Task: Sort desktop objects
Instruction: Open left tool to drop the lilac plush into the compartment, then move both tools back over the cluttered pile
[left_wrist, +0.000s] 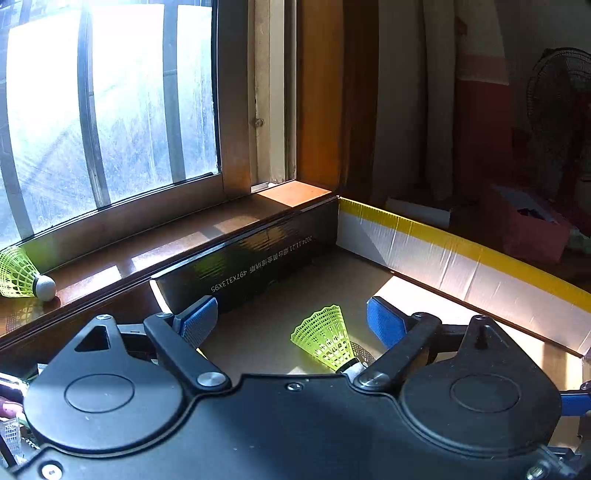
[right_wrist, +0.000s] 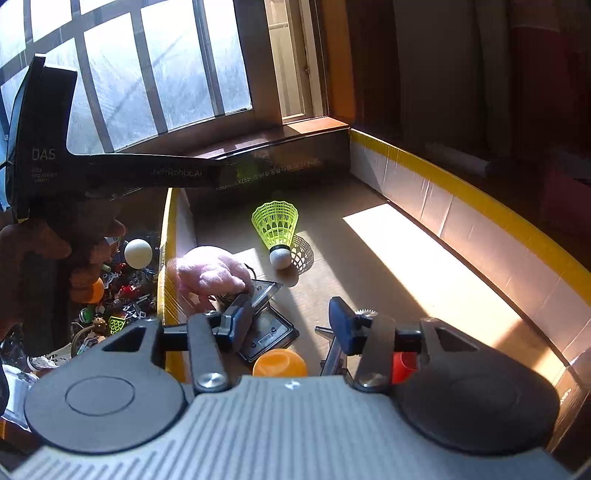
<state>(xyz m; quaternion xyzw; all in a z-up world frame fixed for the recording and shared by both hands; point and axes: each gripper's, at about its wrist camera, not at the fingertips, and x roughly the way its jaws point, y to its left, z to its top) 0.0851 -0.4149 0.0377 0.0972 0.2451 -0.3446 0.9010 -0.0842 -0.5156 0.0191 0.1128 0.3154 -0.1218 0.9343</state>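
Two yellow-green shuttlecocks: one on the cardboard box (right_wrist: 480, 206) floor, centre of the right wrist view (right_wrist: 277, 230), cork down; a second shuttlecock (left_wrist: 22, 273) on the windowsill, far left of the left wrist view. Left gripper (left_wrist: 291, 321) jaws wide apart, empty, over the box shuttlecock. Right gripper (right_wrist: 291, 326) jaws open, empty. One orange ball (right_wrist: 279, 363) lower centre, one pink plush (right_wrist: 210, 271), one black flat device (right_wrist: 266, 332) beside it. White ball (right_wrist: 138, 253) in the clutter left of the box wall

Open left claw (left_wrist: 291, 319), yellow shuttlecock (left_wrist: 327, 338) in cardboard box (left_wrist: 443, 258)
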